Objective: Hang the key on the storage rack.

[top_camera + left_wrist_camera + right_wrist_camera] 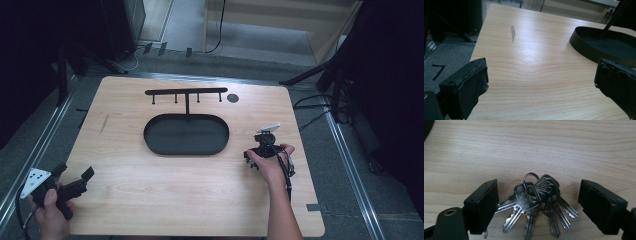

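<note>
A bunch of keys [537, 202] lies flat on the desk [150, 195], between the wide-open right tongs [537, 207], untouched by either pad. The left tongs [540, 87], also wide, hover well apart, near the black tray [604, 52].

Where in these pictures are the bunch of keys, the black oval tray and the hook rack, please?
bunch of keys [537, 197]: right gripper view, on the overlapping key heads.
black oval tray [186, 146]: high view, on its bare floor near the front rim.
hook rack [186, 91]: high view, on the middle of its crossbar.
</note>
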Action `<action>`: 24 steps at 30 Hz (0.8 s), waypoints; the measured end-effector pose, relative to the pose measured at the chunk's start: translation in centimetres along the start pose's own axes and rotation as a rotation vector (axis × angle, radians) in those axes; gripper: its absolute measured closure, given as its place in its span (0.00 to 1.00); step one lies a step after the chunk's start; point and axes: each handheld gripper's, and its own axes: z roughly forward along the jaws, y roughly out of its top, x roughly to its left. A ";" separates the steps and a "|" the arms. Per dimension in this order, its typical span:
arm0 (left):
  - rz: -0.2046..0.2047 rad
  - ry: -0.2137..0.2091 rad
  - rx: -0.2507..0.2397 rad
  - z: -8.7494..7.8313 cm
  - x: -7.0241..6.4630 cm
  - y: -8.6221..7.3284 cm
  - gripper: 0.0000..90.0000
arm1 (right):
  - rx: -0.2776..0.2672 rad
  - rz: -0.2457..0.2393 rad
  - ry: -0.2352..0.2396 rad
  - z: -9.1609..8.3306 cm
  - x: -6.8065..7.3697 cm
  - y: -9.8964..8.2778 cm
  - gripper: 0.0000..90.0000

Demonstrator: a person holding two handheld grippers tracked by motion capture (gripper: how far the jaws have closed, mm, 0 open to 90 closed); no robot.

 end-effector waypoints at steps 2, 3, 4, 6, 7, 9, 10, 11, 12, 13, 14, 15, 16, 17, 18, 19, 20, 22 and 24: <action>-0.001 0.000 0.000 0.0 0.0 0.0 0.00 | -0.007 -0.008 0.012 -0.1 -0.1 -0.2 0.27; -0.001 0.001 0.000 0.0 0.0 0.0 0.00 | -0.015 -0.030 0.030 -0.4 -0.4 -0.4 0.38; -0.001 0.001 0.000 0.0 0.0 0.0 0.00 | -0.015 -0.030 0.030 -0.4 -0.4 -0.4 0.38; -0.001 0.001 0.001 0.0 0.0 0.0 0.00 | -0.008 -0.039 0.034 -0.7 -0.7 -0.6 0.46; 0.000 0.002 0.000 0.0 0.0 0.0 0.00 | -0.001 -0.038 0.032 -0.9 -1.1 -0.7 0.55; -0.001 0.002 -0.001 0.0 0.0 0.0 0.00 | 0.003 -0.040 0.031 -0.9 -1.3 -0.8 0.58; -0.001 0.001 -0.001 0.0 0.0 0.0 0.00 | 0.007 -0.042 0.031 -1.0 -1.4 -0.9 0.65; -0.002 0.001 -0.002 0.0 0.0 0.0 0.00 | 0.020 -0.067 0.033 -1.2 -1.6 -1.1 0.71; -0.001 0.001 -0.001 0.0 0.0 0.0 0.00 | 0.020 -0.067 0.033 -1.2 -1.6 -1.1 0.71; 0.000 0.001 -0.001 0.0 0.0 0.0 0.00 | 0.032 -0.090 0.037 -1.4 -1.8 -1.4 0.71; 0.000 0.001 -0.001 0.0 0.0 0.0 0.00 | 0.032 -0.090 0.037 -1.4 -1.8 -1.4 0.71; -0.001 0.002 0.000 0.0 0.0 0.0 0.00 | 0.049 -0.090 0.046 -1.4 -2.0 -1.5 0.61; -0.001 0.002 0.000 0.0 0.0 0.0 0.00 | 0.049 -0.090 0.046 -1.4 -2.0 -1.5 0.61; -0.002 0.002 0.000 0.0 0.0 0.0 0.00 | 0.063 -0.100 0.045 -1.4 -2.2 -1.7 0.62; -0.002 0.002 0.000 0.0 0.0 0.0 0.00 | 0.063 -0.100 0.045 -1.4 -2.2 -1.7 0.62; -0.001 0.002 -0.001 0.0 0.0 0.0 0.00 | 0.063 -0.106 0.047 -1.5 -2.5 -1.8 0.66; -0.001 0.002 -0.001 0.0 0.0 0.0 0.00 | 0.063 -0.106 0.047 -1.5 -2.5 -1.8 0.66; -0.001 0.002 0.000 0.0 0.0 0.0 0.00 | 0.063 -0.120 0.050 -1.7 -2.4 -2.1 0.76; -0.002 0.002 0.000 0.0 0.0 0.0 0.00 | 0.060 -0.142 0.059 -1.7 -2.5 -2.2 0.90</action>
